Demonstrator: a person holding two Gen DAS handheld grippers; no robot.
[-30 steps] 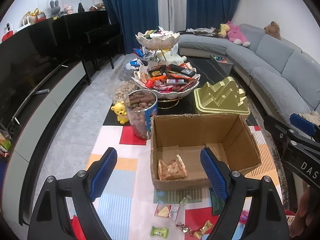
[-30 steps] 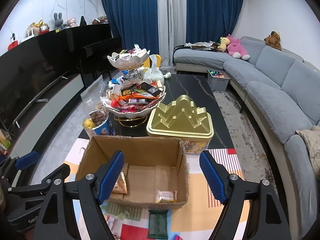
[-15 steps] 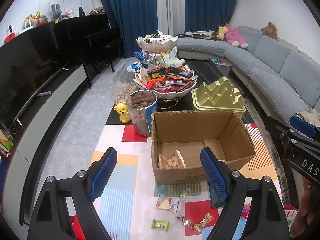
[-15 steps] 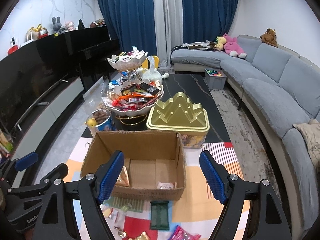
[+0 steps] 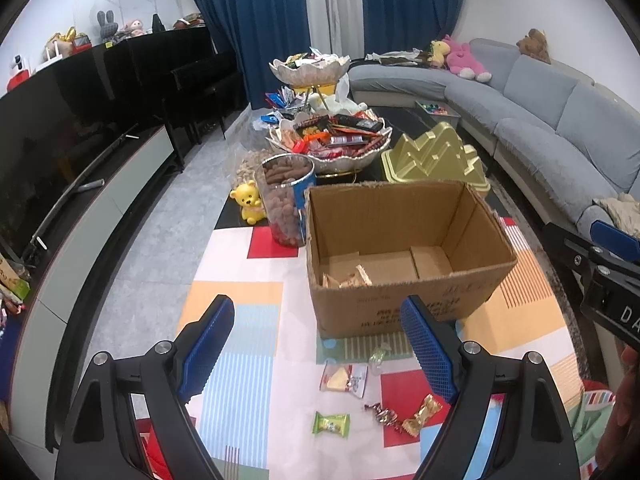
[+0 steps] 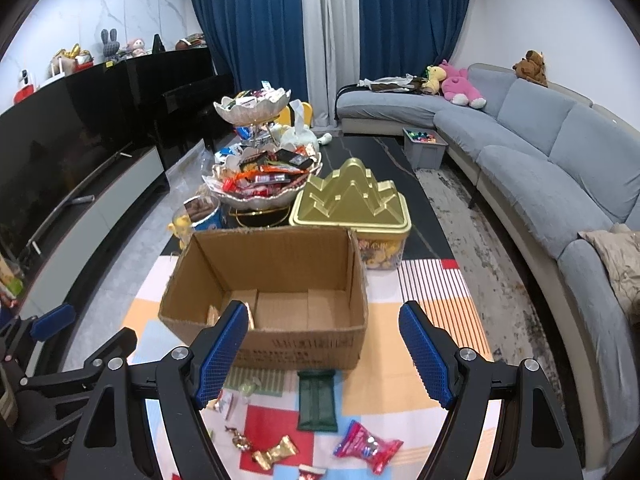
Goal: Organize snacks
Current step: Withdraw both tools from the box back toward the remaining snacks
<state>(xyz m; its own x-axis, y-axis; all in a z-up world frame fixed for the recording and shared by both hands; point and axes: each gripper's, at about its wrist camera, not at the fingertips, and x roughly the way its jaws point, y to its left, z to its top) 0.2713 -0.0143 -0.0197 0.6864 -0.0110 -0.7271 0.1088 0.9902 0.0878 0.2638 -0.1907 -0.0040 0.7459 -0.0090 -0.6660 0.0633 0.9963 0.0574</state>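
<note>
An open cardboard box (image 5: 400, 304) stands on the colourful mat with a few wrapped snacks (image 5: 348, 278) in its left corner. Loose snacks lie on the mat in front of it: a green packet (image 5: 330, 424), a gold candy (image 5: 422, 414), a clear-wrapped wafer (image 5: 344, 376), a dark green packet (image 6: 317, 400) and a pink packet (image 6: 368, 446). My left gripper (image 5: 316, 302) hovers open and empty before the box. My right gripper (image 6: 323, 308) is beside it, also open and empty, facing the box front (image 6: 300, 344).
Behind the box stand a jar of nuts (image 5: 286, 200), a yellow bear (image 5: 250, 202), a tiered bowl stand heaped with snacks (image 5: 328, 140) and a gold tin (image 6: 352, 204). A grey sofa (image 6: 560, 152) curves along the right; a low TV cabinet (image 5: 80, 208) lines the left.
Both grippers have drawn back from the box, so it sits farther off and more loose snacks show on the mat below. Both jaws stayed wide.
</note>
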